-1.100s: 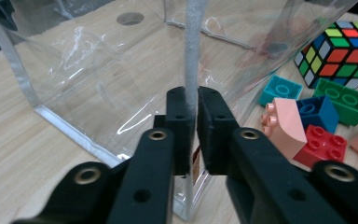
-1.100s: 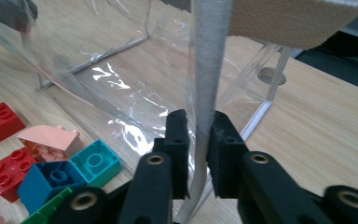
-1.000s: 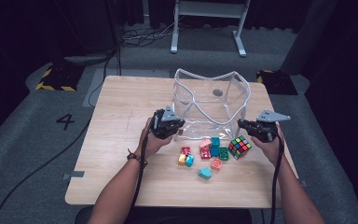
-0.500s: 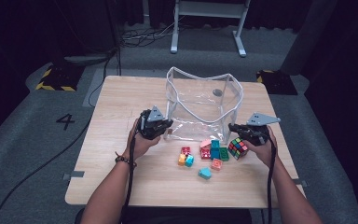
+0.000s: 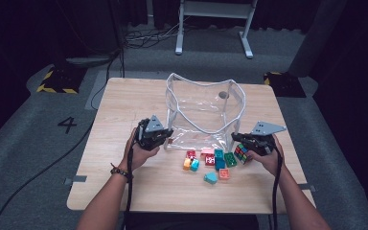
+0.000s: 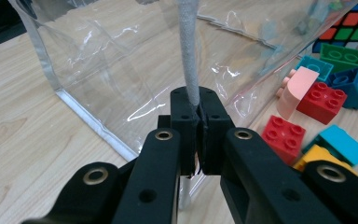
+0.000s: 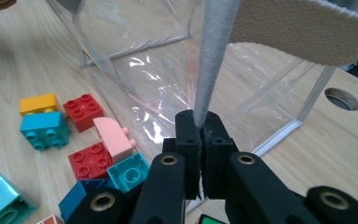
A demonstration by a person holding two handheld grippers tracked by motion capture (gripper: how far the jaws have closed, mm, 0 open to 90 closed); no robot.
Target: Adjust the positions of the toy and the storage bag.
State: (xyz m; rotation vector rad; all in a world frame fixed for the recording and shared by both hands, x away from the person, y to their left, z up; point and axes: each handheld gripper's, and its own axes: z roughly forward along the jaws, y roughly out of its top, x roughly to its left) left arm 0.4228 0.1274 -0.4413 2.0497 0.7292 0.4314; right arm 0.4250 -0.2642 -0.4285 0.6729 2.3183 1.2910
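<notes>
1. Table [image 5: 124,110]: pale wooden top; a person's two forearms come in from its near edge, each hand carrying a two-jaw gripper.
2. Clear plastic bag [image 5: 203,108]: stands open-mouthed at the middle of the table, trimmed with a grey rim [image 6: 187,51]; the front rim sags toward the near side, stretched between the two grippers.
3. Left gripper [image 5: 165,140]: at the bag's near left corner. In the left gripper view its black jaws are pressed together on the grey rim, which rises straight up out of them.
4. Right gripper [image 5: 237,140]: at the bag's near right corner. In the right gripper view its jaws are likewise clamped tight on the grey rim [image 7: 212,60], with a cream webbing strap [image 7: 303,35] crossing above.
5. Puzzle cube [image 5: 242,153]: multicoloured, lying on the table just beside the right gripper.
6. Toy bricks [image 5: 211,160]: a loose cluster of red, pink, teal, blue, green and yellow pieces on the table just in front of the bag, between the two hands; one teal brick [image 5: 210,178] and one orange brick [image 5: 224,174] lie nearer the table's front edge.
</notes>
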